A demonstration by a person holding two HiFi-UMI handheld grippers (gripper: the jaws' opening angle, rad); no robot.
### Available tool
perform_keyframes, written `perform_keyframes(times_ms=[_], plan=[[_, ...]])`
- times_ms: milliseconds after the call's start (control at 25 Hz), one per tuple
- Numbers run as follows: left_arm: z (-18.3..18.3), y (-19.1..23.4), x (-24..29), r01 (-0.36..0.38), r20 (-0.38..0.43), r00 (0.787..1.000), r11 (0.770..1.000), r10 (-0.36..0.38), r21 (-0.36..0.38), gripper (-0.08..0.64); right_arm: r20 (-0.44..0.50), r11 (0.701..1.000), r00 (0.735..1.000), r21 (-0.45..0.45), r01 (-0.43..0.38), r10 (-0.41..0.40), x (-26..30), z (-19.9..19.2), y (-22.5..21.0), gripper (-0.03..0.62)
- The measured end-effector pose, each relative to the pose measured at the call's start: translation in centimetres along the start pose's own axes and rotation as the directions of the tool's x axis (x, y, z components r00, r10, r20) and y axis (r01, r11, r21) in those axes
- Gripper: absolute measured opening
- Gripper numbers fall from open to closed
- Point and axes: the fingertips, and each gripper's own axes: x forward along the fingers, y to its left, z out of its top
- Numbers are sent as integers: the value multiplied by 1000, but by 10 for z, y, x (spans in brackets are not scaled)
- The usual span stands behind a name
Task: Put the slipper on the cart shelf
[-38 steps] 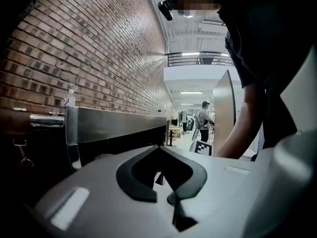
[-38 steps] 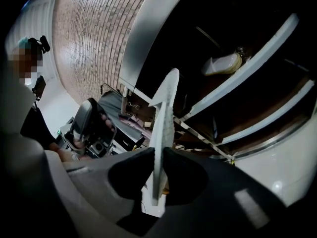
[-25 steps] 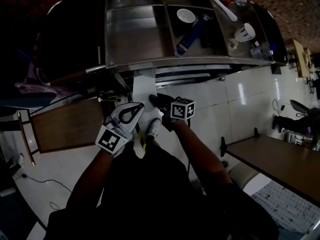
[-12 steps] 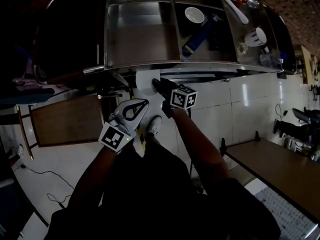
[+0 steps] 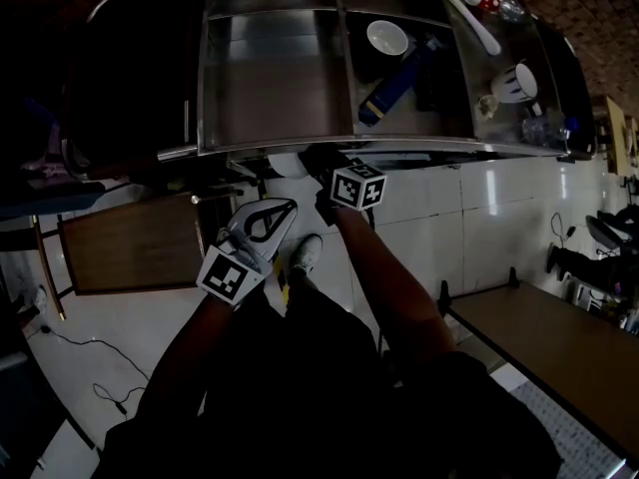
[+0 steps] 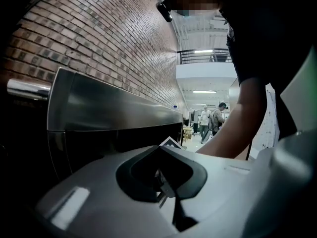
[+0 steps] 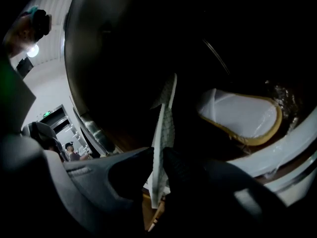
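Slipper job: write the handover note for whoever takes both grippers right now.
Left gripper: shut, empty, in front of the cart.
Right gripper: shut on the slipper, held edge-on, reaching in under the cart's top.
Ahead, what looks like another slipper lies inside.
Done: slipper picked up and brought to the cart.
Left: set it on the shelf, too dark to see here, and release.

The steel cart [image 5: 270, 78] top carries a white bowl [image 5: 386, 36] and mug [image 5: 512, 81].
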Motion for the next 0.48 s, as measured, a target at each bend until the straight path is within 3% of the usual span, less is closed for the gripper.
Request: perform_keyframes(times_ms=[240,480], plan=[[-2,7,8,-20,-12,1000,1000,20,-6,1,3,991,1000,-135,14,-14,11,10,-1,60],[-4,14,14,-30,-11,1000,999,30,-14,1,12,991,1000,-133,15,-14,19,17,-5,60]])
